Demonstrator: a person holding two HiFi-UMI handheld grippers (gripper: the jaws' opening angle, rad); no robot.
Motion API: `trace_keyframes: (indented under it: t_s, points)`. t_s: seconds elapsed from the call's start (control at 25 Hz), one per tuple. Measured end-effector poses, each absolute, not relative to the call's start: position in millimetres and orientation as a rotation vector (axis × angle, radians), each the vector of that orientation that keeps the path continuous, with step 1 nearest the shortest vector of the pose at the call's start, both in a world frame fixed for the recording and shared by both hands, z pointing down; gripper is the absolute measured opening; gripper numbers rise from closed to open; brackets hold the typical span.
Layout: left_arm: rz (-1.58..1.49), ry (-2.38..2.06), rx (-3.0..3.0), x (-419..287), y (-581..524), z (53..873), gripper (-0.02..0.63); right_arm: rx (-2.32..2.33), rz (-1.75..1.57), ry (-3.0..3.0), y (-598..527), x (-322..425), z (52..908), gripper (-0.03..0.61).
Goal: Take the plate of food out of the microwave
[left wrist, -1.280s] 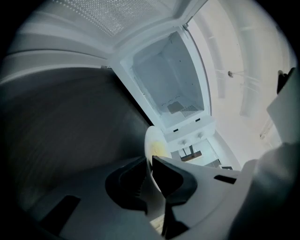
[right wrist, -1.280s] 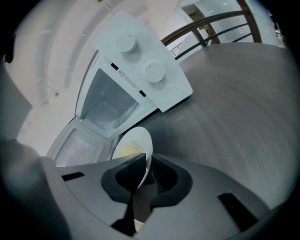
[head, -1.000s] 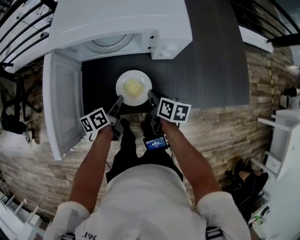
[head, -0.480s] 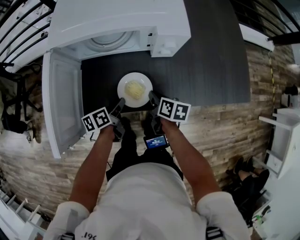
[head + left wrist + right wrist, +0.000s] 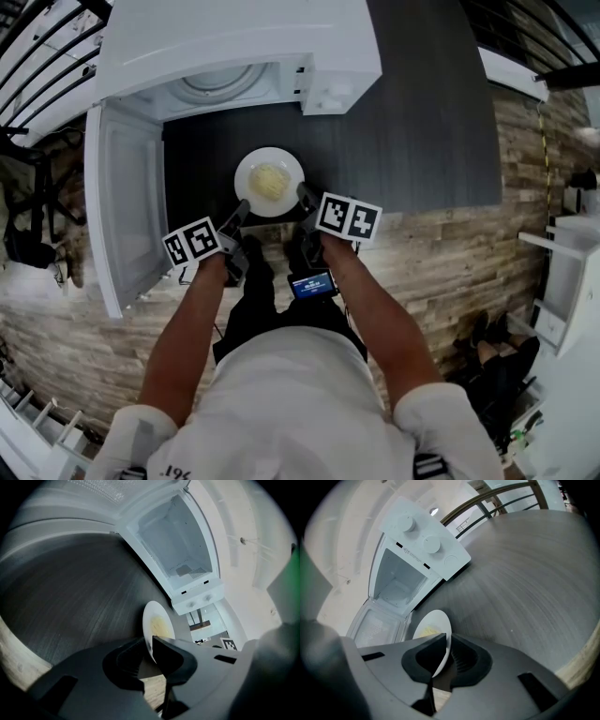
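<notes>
Dark countertop [image 5: 422, 122], plate [image 5: 269, 182] hardly moved (microwave [image 5: 234, 37] open), left gripper [image 5: 240, 203], right gripper [image 5: 303, 192] fingers pinching its rim

plate [image 5: 247, 174] white | food [image 5: 269, 178] pale yellow | microwave [image 5: 234, 42] white | table [image 5: 422, 122] dark grey, wood-grained | floor [image 5: 450, 272] tan, planked | shirt [image 5: 291, 412] white

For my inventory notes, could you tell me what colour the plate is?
The plate is white, seen best in the head view.

i note: round white plate [image 5: 247, 184], level, yellow food [image 5: 269, 178] at its centre, just outside the white microwave [image 5: 234, 42]; door [image 5: 127, 206] swung wide open.
</notes>
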State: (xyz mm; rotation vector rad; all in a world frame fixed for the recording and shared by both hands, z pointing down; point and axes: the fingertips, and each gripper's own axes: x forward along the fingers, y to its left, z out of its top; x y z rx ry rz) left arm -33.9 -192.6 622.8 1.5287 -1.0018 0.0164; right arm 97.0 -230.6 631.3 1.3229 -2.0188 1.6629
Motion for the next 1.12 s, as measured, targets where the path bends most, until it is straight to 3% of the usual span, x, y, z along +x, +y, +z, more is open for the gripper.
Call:
trace_keyframes:
  t_s: [0.76, 0.96, 1.12]
  points:
    - [-0.052, -1.006, 1.551, -45.9, -196.0, 615.7, 0.043, 1.402, 1.507, -2.036, -241.7, 102.1, 626.6, 0.034]
    - [-0.029, -1.020, 1.577, -48.5, -199.3, 612.8, 0.043, 1.386, 1.376, -2.059, -243.8, 102.5, 622.7, 0.090]
    - [-0.047, -1.022, 1.601, -50.8, -200.6, 608.5, 0.043, 1.377, 1.318, -2.081, -242.9, 102.5, 619.8, 0.092]
